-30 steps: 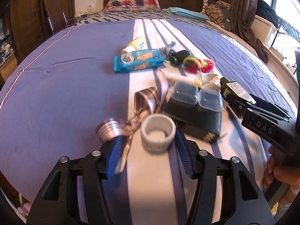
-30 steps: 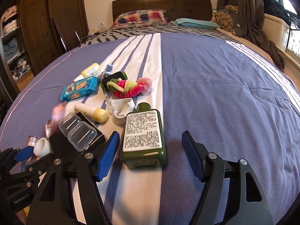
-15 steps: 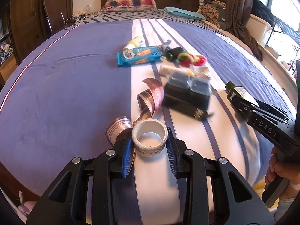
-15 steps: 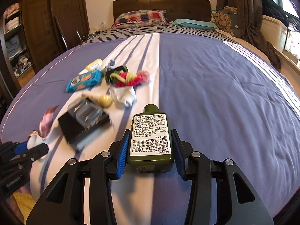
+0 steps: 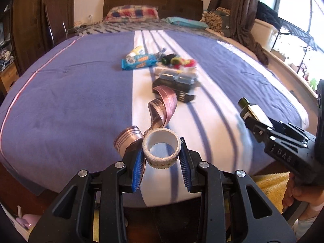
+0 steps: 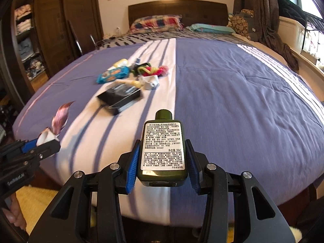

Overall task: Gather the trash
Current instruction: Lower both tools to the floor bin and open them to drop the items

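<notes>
- Left hand-held gripper [image 5: 161, 161] clamps white tape roll [image 5: 161, 151], ribbon [image 5: 162, 106] trailing, lifted off bed [image 5: 70, 93].
- Right hand-held gripper [image 6: 162, 163] grips green bottle [image 6: 163, 149], also lifted.
- Left: wipes pack [image 5: 139, 63], black box [image 5: 175, 87], small clutter. No bin visible.

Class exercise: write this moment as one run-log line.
left gripper: shut on tape roll, ribbon trailing | right gripper: shut on green bottle | both lifted off bed

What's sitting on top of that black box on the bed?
Two clear lidded plastic containers sit side by side on the black box. Their contents can't be made out, and the box top beneath them is hidden.
</notes>
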`<state>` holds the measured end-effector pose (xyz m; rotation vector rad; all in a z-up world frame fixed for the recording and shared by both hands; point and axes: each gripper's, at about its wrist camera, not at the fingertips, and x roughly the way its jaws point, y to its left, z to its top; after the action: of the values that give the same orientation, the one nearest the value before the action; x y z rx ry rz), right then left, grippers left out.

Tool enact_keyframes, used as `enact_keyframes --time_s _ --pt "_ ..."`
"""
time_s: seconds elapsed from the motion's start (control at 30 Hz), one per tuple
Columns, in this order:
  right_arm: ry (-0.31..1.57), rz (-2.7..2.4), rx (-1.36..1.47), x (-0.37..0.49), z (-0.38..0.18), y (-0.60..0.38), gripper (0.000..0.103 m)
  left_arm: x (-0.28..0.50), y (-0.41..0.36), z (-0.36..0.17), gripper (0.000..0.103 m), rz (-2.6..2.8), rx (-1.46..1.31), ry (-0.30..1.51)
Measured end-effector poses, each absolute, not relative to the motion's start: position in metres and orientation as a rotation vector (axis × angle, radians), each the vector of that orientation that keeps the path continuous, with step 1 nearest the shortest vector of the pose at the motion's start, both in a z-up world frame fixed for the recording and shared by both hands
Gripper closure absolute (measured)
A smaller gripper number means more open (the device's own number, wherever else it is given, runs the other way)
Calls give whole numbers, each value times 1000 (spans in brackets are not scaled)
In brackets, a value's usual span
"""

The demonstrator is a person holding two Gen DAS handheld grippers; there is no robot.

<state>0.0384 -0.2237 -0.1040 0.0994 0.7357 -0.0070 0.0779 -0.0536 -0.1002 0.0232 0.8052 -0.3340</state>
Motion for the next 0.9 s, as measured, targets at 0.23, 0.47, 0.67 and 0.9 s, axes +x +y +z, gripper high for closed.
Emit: enact_keyframes --time_s 0.23,0.47,0.67,0.9 --pt "716 9 85 -17 -99 -214 60 25 -55 -97 72 -335 24 779" --pt "800 28 102 -48 -130 -211 60 -8 -64 -132 72 -359 17 864" --pt "895 18 117 -58 -164 -214 60 -20 -71 -175 72 -377 43 970" --pt "1003 37 135 -56 -202 -211 60 -22 -73 -228 72 -391 40 1121"
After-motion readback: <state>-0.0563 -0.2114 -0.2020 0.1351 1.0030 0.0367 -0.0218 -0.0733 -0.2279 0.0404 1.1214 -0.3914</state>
